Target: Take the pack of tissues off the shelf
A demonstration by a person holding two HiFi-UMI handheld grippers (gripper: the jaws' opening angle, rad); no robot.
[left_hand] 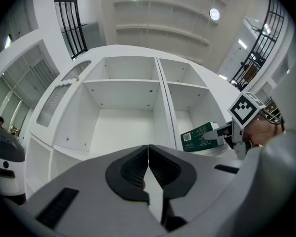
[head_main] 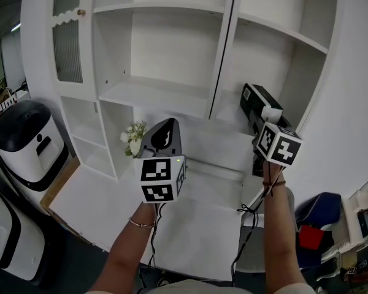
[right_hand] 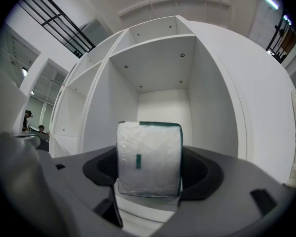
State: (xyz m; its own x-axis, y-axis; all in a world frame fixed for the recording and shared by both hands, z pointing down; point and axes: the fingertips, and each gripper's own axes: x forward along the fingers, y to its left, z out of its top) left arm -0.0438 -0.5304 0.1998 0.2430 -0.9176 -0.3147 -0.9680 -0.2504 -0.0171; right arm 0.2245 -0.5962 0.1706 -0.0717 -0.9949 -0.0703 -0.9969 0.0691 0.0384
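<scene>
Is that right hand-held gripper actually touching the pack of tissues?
Touching. The right gripper view shows the pack of tissues filling the space between the jaws of the right hand-held gripper, both pads flush against its sides with no gap.

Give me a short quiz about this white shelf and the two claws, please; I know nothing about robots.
1. Which claw has the pack of tissues between its jaws?
2. True or false: the left claw stands wide open.
3. Where in the white shelf is the pack? A. the left-hand column. B. the right-hand column. C. on top of the unit.

Key
1. The right claw, closed on the pack.
2. False: its jaws are together, with nothing between them.
3. B.
</scene>
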